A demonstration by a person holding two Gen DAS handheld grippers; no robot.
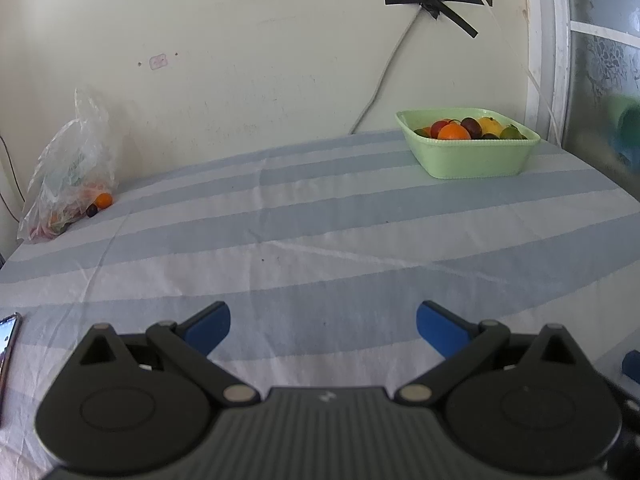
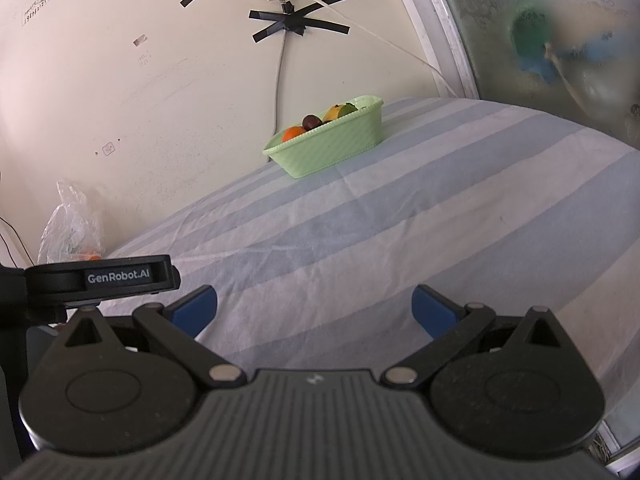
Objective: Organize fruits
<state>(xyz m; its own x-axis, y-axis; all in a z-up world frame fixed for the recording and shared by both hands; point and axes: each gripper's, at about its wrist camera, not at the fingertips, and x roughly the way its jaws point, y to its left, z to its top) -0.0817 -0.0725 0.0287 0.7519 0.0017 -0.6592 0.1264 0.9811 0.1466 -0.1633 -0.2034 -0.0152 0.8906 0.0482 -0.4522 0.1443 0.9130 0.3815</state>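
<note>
- The left gripper (image 1: 323,328) is hovering low over the striped cloth (image 1: 320,240) with its blue-padded fingers (image 1: 210,326) spread wide, gripping nothing and touching nothing.
- The right gripper (image 2: 314,310) is likewise gaping wide over the same cloth, its blue fingertips (image 2: 434,312) empty; the black body of the left gripper, lettered "GenRobot.AI", is showing just to its left in the right wrist view.
- A phone (image 1: 8,354) is lying flat on the cloth, at the near-left edge, far from the basket.
- The cloth is looking soft and creased, woven in broad blue-grey and white bands.
- The green basket (image 1: 472,158), a ribbed rectangular plastic tub, is sitting at the far right of the cloth by the wall, well apart from both grippers and ahead of them.
- The fruits (image 1: 468,128) are heaped inside the basket: a round orange, dark plums, yellow and green pieces.
- A crinkled clear plastic bag (image 1: 70,172) is slumping against the wall, far left of the basket, with a small orange (image 1: 104,199) and a dark plum (image 1: 92,210) at its mouth.
</note>
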